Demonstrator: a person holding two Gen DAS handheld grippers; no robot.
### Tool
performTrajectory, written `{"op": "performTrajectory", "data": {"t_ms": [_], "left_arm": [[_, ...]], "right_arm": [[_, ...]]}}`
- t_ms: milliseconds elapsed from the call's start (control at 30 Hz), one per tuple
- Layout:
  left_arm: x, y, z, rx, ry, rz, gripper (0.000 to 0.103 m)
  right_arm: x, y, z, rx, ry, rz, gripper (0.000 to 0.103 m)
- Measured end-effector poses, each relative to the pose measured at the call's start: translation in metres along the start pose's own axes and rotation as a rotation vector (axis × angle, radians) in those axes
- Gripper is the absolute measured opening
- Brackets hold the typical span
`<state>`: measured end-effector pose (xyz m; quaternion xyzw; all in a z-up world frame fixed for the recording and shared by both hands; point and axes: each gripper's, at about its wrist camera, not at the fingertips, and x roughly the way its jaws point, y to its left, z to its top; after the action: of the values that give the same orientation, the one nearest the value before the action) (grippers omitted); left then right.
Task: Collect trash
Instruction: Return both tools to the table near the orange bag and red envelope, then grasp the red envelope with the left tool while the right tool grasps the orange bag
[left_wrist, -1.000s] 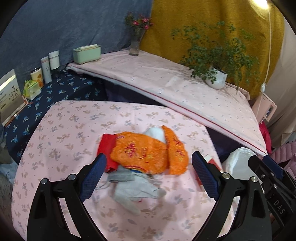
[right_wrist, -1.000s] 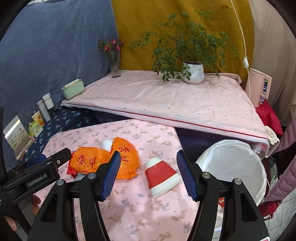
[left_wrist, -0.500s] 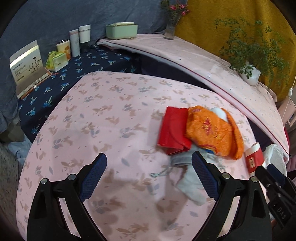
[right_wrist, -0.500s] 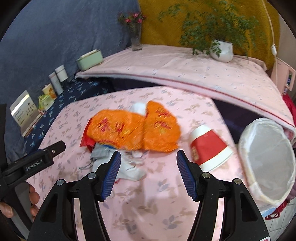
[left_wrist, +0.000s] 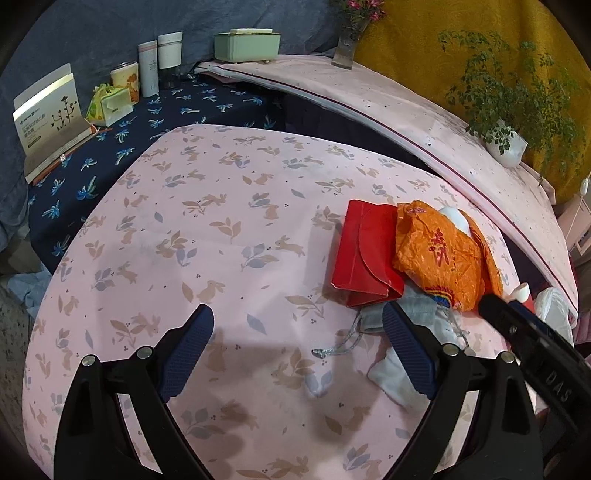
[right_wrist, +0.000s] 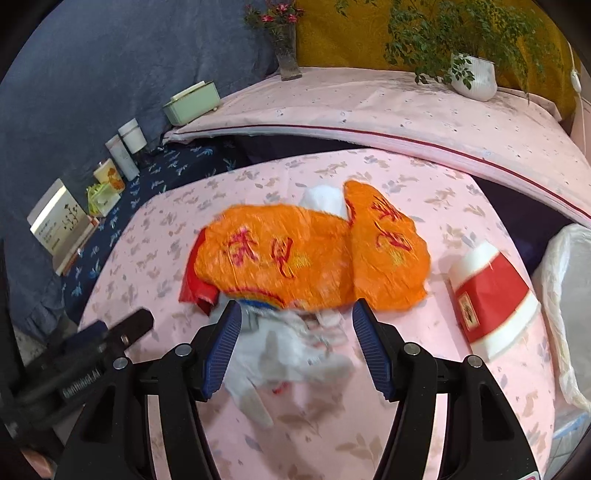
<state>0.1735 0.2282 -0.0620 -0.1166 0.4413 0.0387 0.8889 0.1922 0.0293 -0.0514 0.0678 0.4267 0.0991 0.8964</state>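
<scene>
Change: the trash pile is seen larger and nearer in the right wrist view than a second ago, when the red paper cup (right_wrist: 493, 295) sat between the fingers; the left wrist view has swung off the pile onto bare cloth.
Meaning for task: a first pick from the pile appears to be lined up; nothing is collected yet.
Right gripper (right_wrist: 295, 343): jaws held apart and empty, set over the grey-white wrapper (right_wrist: 288, 350), with the orange plastic bag (right_wrist: 306, 254) just beyond the tips.
Left gripper (left_wrist: 295, 354): fingers spread, nothing between them, above bare cloth to the left of the orange plastic bag (left_wrist: 443, 258).
Trash: the red envelope (left_wrist: 365, 258) is tucked under the bag's left side; the cup lies tipped over to the bag's right.
Bin: the white-lined bin (right_wrist: 569, 295) stands beyond the cup, off the table's right edge.
Edges: the pink table (left_wrist: 184, 229) drops away just right of the cup.
Open room: wide bare cloth lies left of the bag; the right side is crowded.
</scene>
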Motion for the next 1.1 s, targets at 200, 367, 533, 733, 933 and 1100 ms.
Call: {"op": "performTrajectory", "data": {"t_ms": [200,367,533,733,933,1100], "left_arm": [[0.011,0.011,0.009,-0.016,0.01,0.015,0.088],[0.017,0.016,0.014,-0.02,0.015,0.008,0.088],[0.022,0.007,0.018,0.004,0.014,-0.024,0.088],[0.035,-0.011,0.023,0.028,0.024,-0.051,0.088],[0.055,-0.021,0.036,0.051,0.014,-0.065,0.085],[0.071,-0.026,0.045,0.055,0.04,-0.092,0.049]], "right_arm": [[0.036,0.015,0.017,-0.019,0.035,0.026,0.061],[0.061,0.014,0.015,-0.009,0.094,0.074,0.034],[0.056,0.014,0.015,-0.029,0.093,0.106,0.009],[0.032,0.011,0.02,-0.045,0.037,0.11,0.004],[0.003,0.002,0.04,-0.03,-0.03,0.113,0.004],[-0.004,-0.007,0.051,-0.017,-0.052,0.098,0.004]]}}
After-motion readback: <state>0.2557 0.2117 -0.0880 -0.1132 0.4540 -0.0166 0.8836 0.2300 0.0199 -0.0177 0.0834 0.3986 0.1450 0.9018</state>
